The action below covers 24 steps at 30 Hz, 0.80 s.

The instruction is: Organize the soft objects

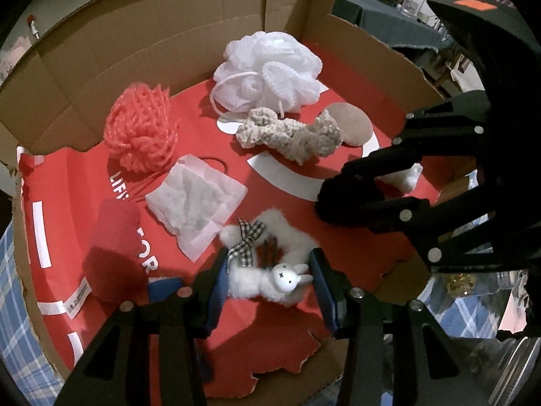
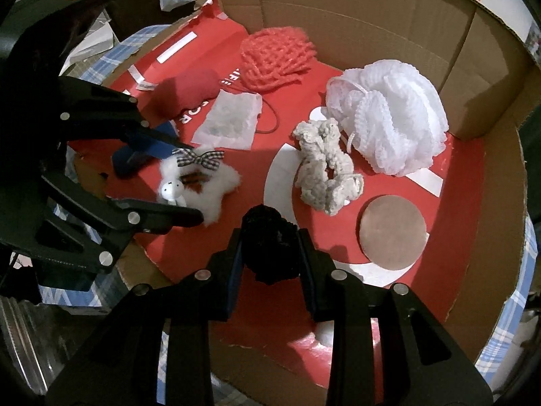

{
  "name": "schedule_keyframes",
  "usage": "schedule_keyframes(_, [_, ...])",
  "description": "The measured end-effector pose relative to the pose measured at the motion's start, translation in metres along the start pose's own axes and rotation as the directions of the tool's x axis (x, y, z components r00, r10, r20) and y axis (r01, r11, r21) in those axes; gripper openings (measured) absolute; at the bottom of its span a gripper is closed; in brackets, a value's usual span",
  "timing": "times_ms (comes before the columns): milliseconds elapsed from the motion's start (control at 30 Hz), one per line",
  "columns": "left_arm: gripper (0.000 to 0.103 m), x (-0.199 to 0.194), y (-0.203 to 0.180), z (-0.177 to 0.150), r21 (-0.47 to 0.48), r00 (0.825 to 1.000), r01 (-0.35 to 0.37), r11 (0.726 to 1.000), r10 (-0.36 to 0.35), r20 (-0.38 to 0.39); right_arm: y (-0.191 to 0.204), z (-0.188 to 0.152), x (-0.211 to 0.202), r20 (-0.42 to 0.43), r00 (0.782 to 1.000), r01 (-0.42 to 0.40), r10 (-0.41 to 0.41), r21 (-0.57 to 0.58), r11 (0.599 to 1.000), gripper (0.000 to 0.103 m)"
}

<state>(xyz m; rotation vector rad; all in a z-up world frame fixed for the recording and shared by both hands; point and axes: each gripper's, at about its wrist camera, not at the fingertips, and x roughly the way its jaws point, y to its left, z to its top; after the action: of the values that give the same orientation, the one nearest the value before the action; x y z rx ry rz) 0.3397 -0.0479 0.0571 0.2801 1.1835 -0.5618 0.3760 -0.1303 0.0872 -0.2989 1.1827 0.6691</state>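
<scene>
From the left wrist view, we see our left hand-held gripper pinching the white fluffy bunny clip, its blue pads pressed into the fur on both sides just above the red liner of the cardboard tray. We judge the hold to be shallow: the fur compresses easily, and the hard bunny head and gingham bow sit off to one side, so the piece could twist or slide out if tilted. The white pouch lies just beside it and the red plush heart a little further left; setting the clip down carelessly could drag either. The torn front edge of the liner is close beneath us, so there is little floor to spare on that side. The right hand-held gripper comes in from the right, near ours, and the two could knock together.

From the right wrist view, our right hand-held gripper is closed on a black scrunchie, pads squeezing its sides. It hangs low over the liner, and its loose ruffle could catch and slip. The beige crochet scrunchie and the brown round pad are near, ahead and to the right. The white bath pouf and coral pouf fill the back, near the tall rear walls. We judge the freest floor to be the red patch between the bunny clip and the crochet scrunchie.
</scene>
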Motion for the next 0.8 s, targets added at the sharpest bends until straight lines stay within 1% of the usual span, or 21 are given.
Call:
schedule_keyframes(33, [0.049, 0.002, 0.001, 0.001, -0.001, 1.000, -0.001, 1.000, 0.001, -0.001, 0.000, 0.001, 0.001, -0.001, 1.000, 0.002, -0.002, 0.001, 1.000, 0.033])
schedule_keyframes(67, [0.049, 0.003, 0.001, 0.001, -0.002, 1.000, -0.002, 1.000, 0.002, -0.002, 0.001, 0.002, 0.003, -0.003, 1.000, 0.007, -0.007, 0.002, 1.000, 0.046])
schedule_keyframes(133, [0.049, 0.006, 0.002, 0.000, -0.009, 1.000, -0.001, 1.000, 0.001, -0.006, 0.003, 0.002, 0.004, -0.001, 1.000, 0.029, -0.029, -0.005, 1.000, 0.065])
schedule_keyframes(233, [0.049, 0.006, 0.005, 0.000, -0.018, 1.000, 0.000, 1.000, 0.000, -0.005, 0.007, 0.003, 0.003, 0.010, 0.999, 0.032, -0.032, -0.014, 0.999, 0.065])
schedule_keyframes(400, [0.055, -0.004, 0.010, -0.002, -0.057, 1.000, 0.000, 0.998, 0.001, 0.020, 0.008, 0.003, -0.002, 0.024, 0.999, 0.046, -0.046, 0.002, 0.999, 0.065])
schedule_keyframes(467, [0.063, -0.011, 0.012, -0.004, -0.078, 0.999, -0.001, 0.997, 0.004, 0.037, 0.006, 0.002, -0.009, 0.037, 0.998, 0.052, -0.052, 0.024, 0.998, 0.065])
schedule_keyframes(533, [0.068, -0.020, 0.014, -0.008, -0.106, 0.998, -0.001, 0.994, 0.007, 0.062, 0.005, 0.001, -0.016, 0.051, 0.997, 0.056, -0.059, 0.053, 0.997, 0.066])
schedule_keyframes(633, [0.077, -0.034, 0.019, -0.016, -0.152, 0.994, -0.006, 0.988, 0.023, 0.105, 0.003, -0.005, -0.030, 0.073, 0.992, 0.091, -0.098, 0.095, 0.991, 0.073])
schedule_keyframes(733, [0.083, -0.045, 0.022, -0.025, -0.203, 0.989, -0.014, 0.979, 0.043, 0.139, 0.002, -0.009, -0.040, 0.083, 0.988, 0.122, -0.134, 0.137, 0.983, 0.073])
schedule_keyframes(800, [0.086, -0.050, 0.022, -0.030, -0.238, 0.986, -0.020, 0.971, 0.058, 0.154, 0.001, -0.013, -0.046, 0.086, 0.984, 0.138, -0.155, 0.173, 0.975, 0.073])
